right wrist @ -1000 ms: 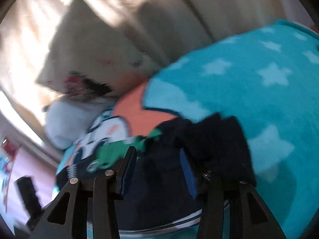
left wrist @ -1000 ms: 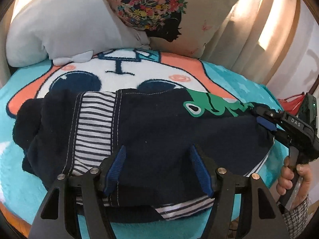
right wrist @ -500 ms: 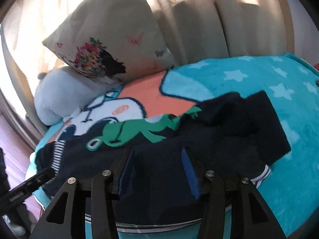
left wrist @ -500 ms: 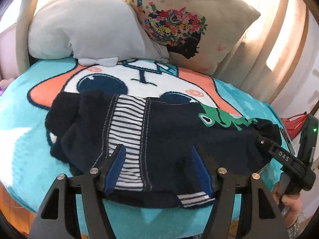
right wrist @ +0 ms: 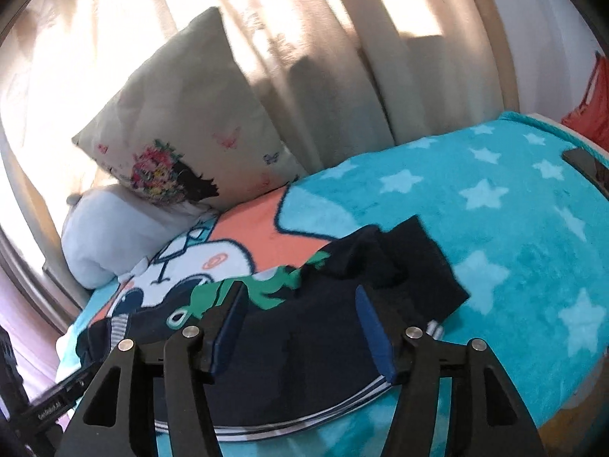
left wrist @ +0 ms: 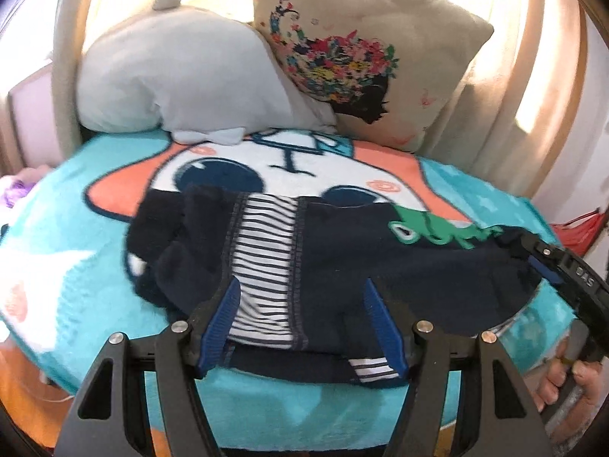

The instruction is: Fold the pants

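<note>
Both the left gripper (left wrist: pixel 304 327) and right gripper (right wrist: pixel 300 327) gape (apparently empty) over the navy pants (left wrist: pixel 399 266).

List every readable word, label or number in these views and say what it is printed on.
"DAS": white letters on the black body of the right claw, seen upside down in the left wrist view.
White print on the left claw's body at the lower left of the right wrist view: too blurred to read.
Pants, blanket and pillow: pictures only, no text.
</note>
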The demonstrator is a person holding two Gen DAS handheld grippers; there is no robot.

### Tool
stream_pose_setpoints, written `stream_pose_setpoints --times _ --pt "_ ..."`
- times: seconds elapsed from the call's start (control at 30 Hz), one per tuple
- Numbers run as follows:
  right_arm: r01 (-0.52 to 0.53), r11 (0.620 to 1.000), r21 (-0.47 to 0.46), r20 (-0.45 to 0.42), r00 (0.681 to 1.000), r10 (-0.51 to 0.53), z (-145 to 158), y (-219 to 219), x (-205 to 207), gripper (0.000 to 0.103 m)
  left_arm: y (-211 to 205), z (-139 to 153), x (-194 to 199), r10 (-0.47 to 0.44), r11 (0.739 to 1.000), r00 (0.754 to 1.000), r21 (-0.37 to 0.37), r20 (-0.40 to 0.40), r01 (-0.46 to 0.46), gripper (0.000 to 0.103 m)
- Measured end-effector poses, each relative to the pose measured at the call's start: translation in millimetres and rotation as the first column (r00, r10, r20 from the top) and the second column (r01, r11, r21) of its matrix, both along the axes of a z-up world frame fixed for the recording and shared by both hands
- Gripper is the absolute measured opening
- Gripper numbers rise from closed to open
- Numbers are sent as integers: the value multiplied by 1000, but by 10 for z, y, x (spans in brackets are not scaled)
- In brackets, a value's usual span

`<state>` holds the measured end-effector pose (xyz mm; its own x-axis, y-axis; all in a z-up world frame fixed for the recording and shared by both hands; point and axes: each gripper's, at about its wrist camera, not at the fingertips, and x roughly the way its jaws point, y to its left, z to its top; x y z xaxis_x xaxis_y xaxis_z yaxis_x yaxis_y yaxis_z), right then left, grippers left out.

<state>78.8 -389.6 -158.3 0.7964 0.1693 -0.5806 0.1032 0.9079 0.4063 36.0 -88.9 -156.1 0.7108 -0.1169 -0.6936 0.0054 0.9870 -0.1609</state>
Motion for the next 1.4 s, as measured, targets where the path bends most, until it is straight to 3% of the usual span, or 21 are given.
stream_pose_setpoints --times 0.1,0.23,1.13,1.4 --pt "-29 1000 -6 -18 999 28 -41 92 -2 64 -36 11 -16 34 996 999 84 -6 -34 72" --pt "-46 999 -14 -13 999 45 -32 147 -30 64 -65 20 -38 30 995 999 100 -10 -29 72" --pt "-48 998 -48 -23 999 47 -89 256 -66 66 -101 -71 -21 29 993 997 113 -65 -21 73" --pt "-52 997 -51 -60 997 48 -199 286 -44 66 -86 -105 -12 27 994 997 112 -68 -19 73"
